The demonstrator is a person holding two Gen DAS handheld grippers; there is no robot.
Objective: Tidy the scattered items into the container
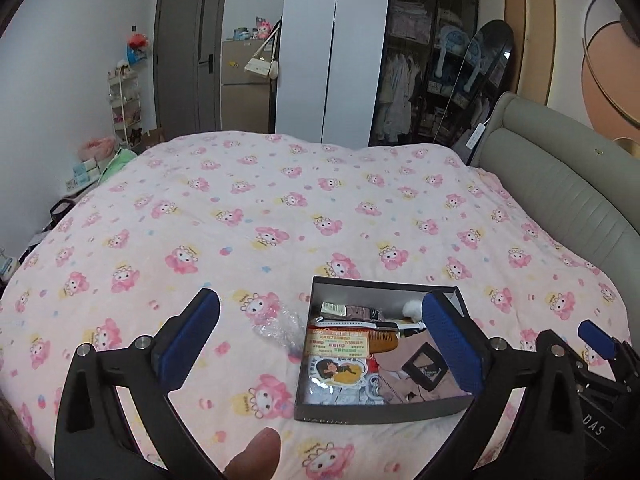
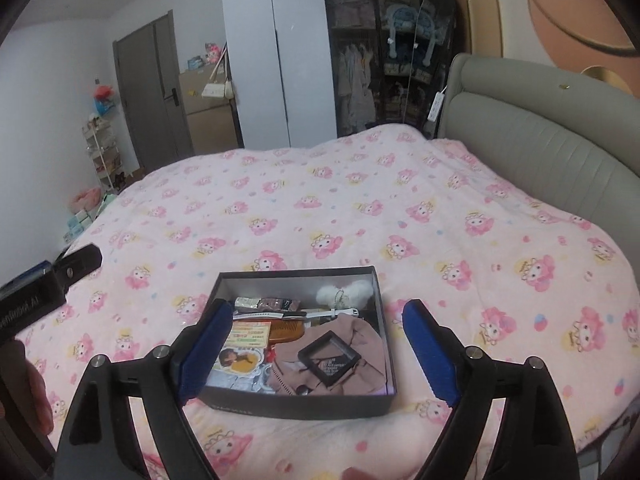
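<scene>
We hold both tongs above the bed (image 1: 280, 200): the left tongs (image 1: 320, 340) and the right tongs (image 2: 318, 350) stand wide apart, clamped on nothing. The box (image 2: 296, 402) sits on the bedspread with a comb (image 2: 286, 330), a watch (image 2: 276, 314) and a pink cloth (image 2: 344, 332) inside; a clear wrapper (image 1: 278, 326) lies just beside it.
</scene>
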